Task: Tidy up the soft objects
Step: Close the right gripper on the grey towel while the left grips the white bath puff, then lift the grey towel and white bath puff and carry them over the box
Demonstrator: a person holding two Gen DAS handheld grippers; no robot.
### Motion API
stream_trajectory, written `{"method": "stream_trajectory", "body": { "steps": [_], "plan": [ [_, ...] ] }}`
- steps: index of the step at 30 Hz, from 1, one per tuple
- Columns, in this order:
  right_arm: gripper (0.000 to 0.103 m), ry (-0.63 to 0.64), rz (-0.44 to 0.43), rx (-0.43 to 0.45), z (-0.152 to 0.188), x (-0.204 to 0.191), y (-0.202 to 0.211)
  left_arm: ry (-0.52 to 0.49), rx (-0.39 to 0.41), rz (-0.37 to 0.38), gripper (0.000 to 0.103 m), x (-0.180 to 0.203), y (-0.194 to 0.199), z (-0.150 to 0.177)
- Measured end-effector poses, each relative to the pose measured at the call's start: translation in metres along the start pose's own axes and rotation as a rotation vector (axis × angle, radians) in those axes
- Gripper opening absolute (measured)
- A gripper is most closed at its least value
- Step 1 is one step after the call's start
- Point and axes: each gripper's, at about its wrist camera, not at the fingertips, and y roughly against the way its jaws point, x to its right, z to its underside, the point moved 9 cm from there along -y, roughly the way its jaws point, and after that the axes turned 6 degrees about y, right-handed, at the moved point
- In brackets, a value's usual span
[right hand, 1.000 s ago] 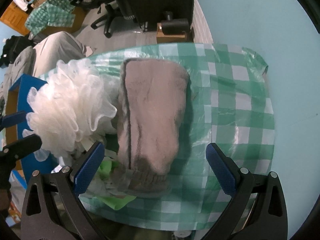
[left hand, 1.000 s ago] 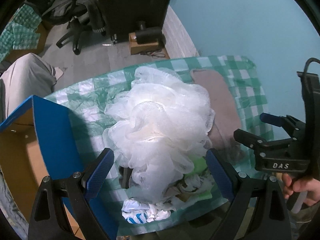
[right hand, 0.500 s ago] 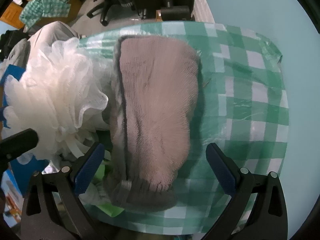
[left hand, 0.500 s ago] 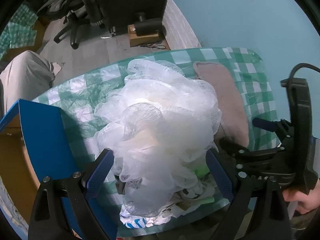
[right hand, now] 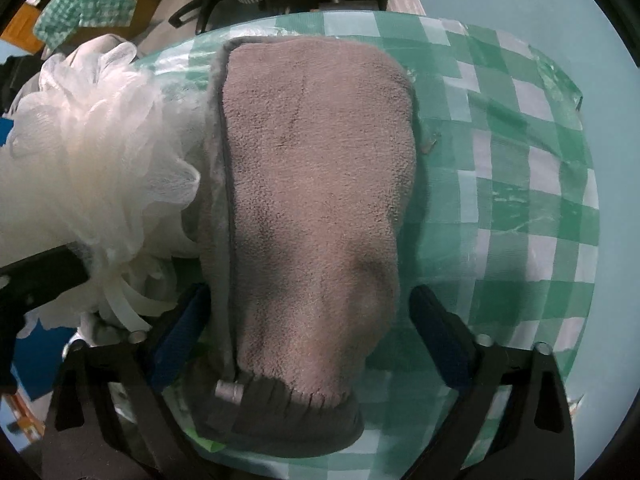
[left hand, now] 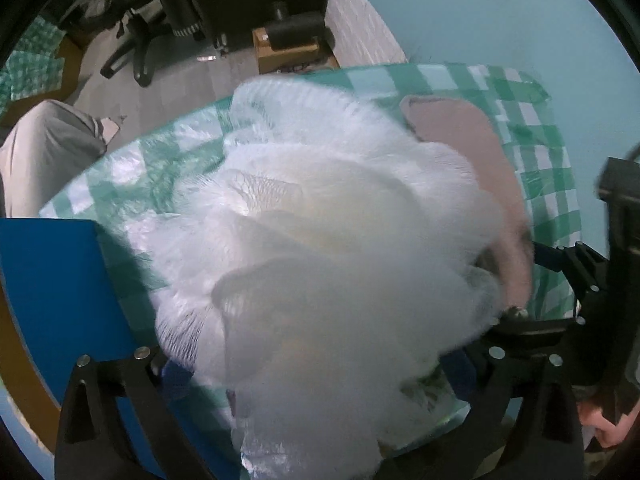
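Note:
A white mesh bath pouf (left hand: 328,248) fills the left wrist view, lying on the green checked tablecloth (left hand: 160,160). My left gripper (left hand: 316,364) is open, its fingers straddling the pouf, fingertips hidden by the mesh. A pink-grey fuzzy mitt (right hand: 316,184) with a dark cuff lies lengthwise in the right wrist view. My right gripper (right hand: 308,328) is open, its blue-padded fingers (right hand: 440,332) on either side of the mitt near the cuff. The pouf (right hand: 100,152) sits to the mitt's left. The mitt (left hand: 472,148) shows behind the pouf.
A blue-edged cardboard box (left hand: 52,288) stands at the table's left. Crumpled white and green soft items lie under the pouf at the near edge. A light blue wall (right hand: 520,8) bounds the right. An office chair (left hand: 136,12) stands on the floor beyond.
Both grippers have moved forward and down. The pouf now fills the left gripper's opening, and the mitt now sits between the right gripper's fingers. Both stay open.

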Motion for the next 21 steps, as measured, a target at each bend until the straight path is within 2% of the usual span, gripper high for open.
{"method": "stream_trajectory", "body": {
  "steps": [1,3,4,5,9,13,16,19,21],
  "plan": [
    [0.085,0.009,-0.013,-0.006,0.001,0.001,0.0,0.003,-0.007,0.005,0.103,0.0,-0.003,0.001],
    [0.071,0.005,-0.038,-0.013,0.004,0.0,0.0,0.003,-0.016,0.016,0.103,0.0,-0.01,0.001],
    [0.069,-0.003,-0.043,-0.011,0.005,0.003,0.002,0.0,-0.013,0.023,0.103,0.0,-0.01,0.001],
    [0.061,-0.007,-0.049,-0.007,0.005,0.005,0.003,-0.009,-0.006,0.034,0.102,0.002,-0.009,0.002],
    [0.04,-0.014,-0.08,0.027,0.002,0.009,0.013,-0.033,0.023,0.056,0.079,0.005,-0.001,0.004],
    [0.033,0.011,-0.061,0.063,0.002,0.016,0.024,-0.048,0.055,0.054,0.059,0.006,0.009,0.008],
    [0.032,0.028,-0.041,0.074,0.004,0.024,0.029,-0.059,0.086,0.048,0.049,0.007,0.017,0.011],
    [0.031,0.041,-0.025,0.086,0.009,0.031,0.033,-0.062,0.117,0.043,0.046,0.003,0.023,0.012],
    [0.031,0.045,-0.017,0.093,0.01,0.02,0.036,-0.06,0.139,0.042,0.045,0.002,0.03,0.014]
  ]
}}
